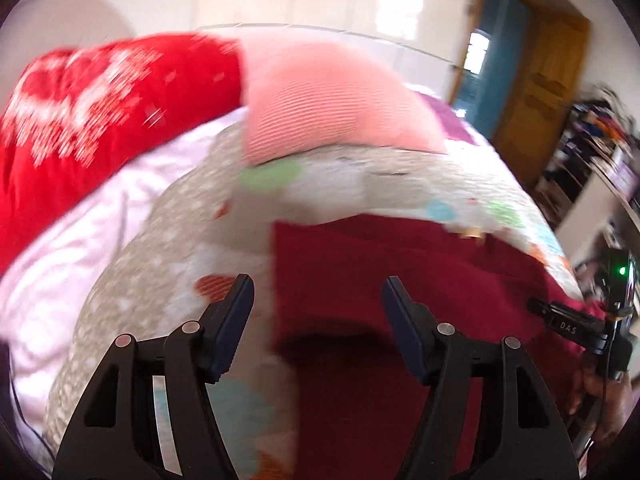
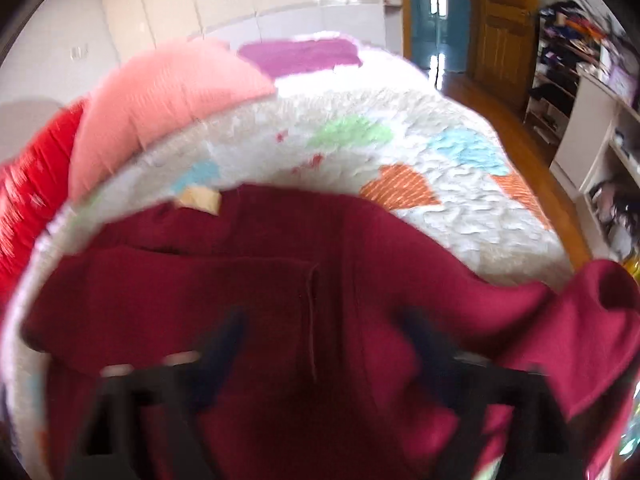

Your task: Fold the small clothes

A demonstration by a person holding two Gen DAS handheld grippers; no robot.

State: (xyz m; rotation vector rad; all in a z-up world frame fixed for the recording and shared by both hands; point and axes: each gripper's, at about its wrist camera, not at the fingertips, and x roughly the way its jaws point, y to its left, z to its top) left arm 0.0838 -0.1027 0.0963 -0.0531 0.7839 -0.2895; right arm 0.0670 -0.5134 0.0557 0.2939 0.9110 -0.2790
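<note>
We see the maroon garment [image 2: 280, 280] lying on the patterned quilt [image 2: 460, 200], nearer us than the pink cushion [image 2: 168, 96]. Our left gripper [image 1: 316, 300] stands wide over its left edge, nothing between the fingers. Our right gripper [image 2: 324, 340] is blurred above its middle, jaws apart, gripping nothing we can tell

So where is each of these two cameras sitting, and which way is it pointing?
Left wrist view: sits on the left gripper, looking down along its open fingers at the dark red garment on the quilt; the right gripper shows at the edge.
Right wrist view: sits on the right gripper, blurred, above the same garment.
Both share the garment, quilt, pink pillow, red pillow and wooden door.
</note>
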